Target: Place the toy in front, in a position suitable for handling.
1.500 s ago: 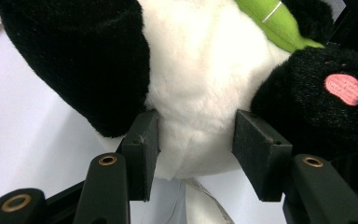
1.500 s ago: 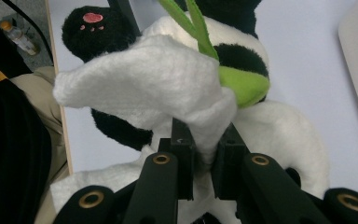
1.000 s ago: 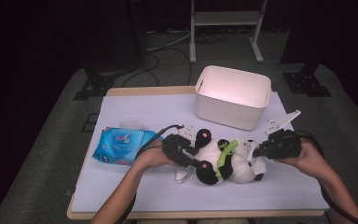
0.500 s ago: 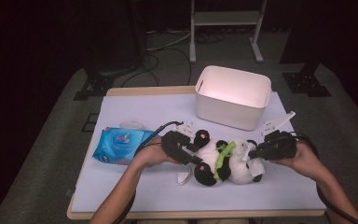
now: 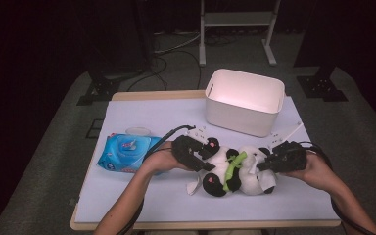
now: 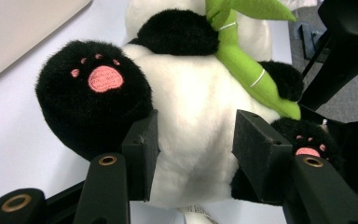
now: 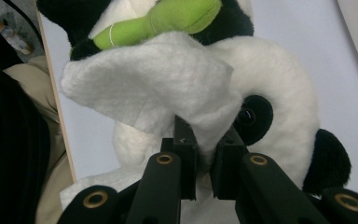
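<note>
Both forearms reach in low from the near edge. The left gripper (image 5: 203, 157) holds its fingers (image 6: 142, 156) half-spread (pressing soft plush); the right gripper (image 5: 264, 164) is pinched nearly closed.

A black-and-white plush panda (image 5: 235, 171) with pink paw pads holds green bamboo (image 5: 233, 169) beside a blue wipes pack (image 5: 127, 152).

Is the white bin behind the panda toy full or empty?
Looks empty: the high view looks into the white bin and shows bare inner walls; its floor is partly hidden by the near wall.

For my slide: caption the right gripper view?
Right gripper pinching a white cloth on the toy panda.
</note>
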Motion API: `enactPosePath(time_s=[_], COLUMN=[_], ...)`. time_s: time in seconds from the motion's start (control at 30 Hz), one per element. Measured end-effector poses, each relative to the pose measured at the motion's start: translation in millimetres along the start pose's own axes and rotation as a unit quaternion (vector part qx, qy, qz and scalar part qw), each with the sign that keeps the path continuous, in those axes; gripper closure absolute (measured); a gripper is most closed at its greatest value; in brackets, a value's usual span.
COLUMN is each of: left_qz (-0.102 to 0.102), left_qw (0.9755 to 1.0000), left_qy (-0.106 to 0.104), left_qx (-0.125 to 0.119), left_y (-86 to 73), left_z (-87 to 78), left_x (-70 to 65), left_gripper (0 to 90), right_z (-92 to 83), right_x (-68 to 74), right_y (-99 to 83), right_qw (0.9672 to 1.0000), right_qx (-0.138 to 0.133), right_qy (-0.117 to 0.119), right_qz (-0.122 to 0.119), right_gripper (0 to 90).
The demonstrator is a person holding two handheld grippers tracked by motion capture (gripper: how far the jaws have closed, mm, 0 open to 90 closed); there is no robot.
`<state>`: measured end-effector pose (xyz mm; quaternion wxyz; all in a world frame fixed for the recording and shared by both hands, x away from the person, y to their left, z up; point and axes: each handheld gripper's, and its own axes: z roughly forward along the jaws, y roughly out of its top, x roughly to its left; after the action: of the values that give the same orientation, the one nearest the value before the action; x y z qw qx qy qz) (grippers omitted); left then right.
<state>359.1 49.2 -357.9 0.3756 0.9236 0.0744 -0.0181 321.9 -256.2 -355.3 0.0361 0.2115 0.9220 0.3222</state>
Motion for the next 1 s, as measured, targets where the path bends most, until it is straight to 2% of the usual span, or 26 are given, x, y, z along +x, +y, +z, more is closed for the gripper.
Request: enactPosePath(time_s=[0.17,0.37,0.4,0.57,0.73,0.8,0.9,1.0], left_qz=[0.007,0.015,0.017,0.016,0.017,0.017,0.013,0.01], left_qw=[0.9999,0.9999,0.9998,0.9998,0.9998,0.9998,0.9998,0.9999], left_qy=[-0.007,-0.001,0.001,-0.001,-0.003,-0.003,-0.004,-0.012], left_qx=[0.001,0.007,0.011,0.009,0.013,0.014,0.013,0.006], left_y=[2.6,3.2,2.8,2.3,2.5,2.3,1.9,2.5], left_z=[4.1,12.0,12.1,13.2,12.5,11.8,10.3,6.4], left_x=[-5.4,-10.7,-10.9,-12.4,-13.6,-13.0,-11.9,-11.7], left_gripper=[50.1,49.7,49.7,50.7,51.3,51.1,50.3,49.0], right_z=[-2.9,-7.8,-9.8,-20.1,-9.7,-3.4,4.1,6.0], right_x=[4.4,1.0,-0.4,-16.3,-29.6,-34.7,-36.2,-33.1], right_y=[-6.1,-8.0,-7.3,0.7,19.6,26.0,29.6,26.8], right_qw=[1.0,1.0,1.0,0.9994,0.9997,0.9998,0.9999,0.9997], right_qx=[-0.006,-0.007,-0.007,-0.032,-0.023,-0.017,-0.008,-0.01], right_qy=[-0.001,0.0,-0.001,-0.001,-0.006,0.001,0.008,0.016], right_qz=[0.002,0.002,-0.003,0.01,0.007,0.011,0.013,0.012], right_gripper=[81.9,81.5,81.5,81.3,81.2,81.0,81.2,81.6])
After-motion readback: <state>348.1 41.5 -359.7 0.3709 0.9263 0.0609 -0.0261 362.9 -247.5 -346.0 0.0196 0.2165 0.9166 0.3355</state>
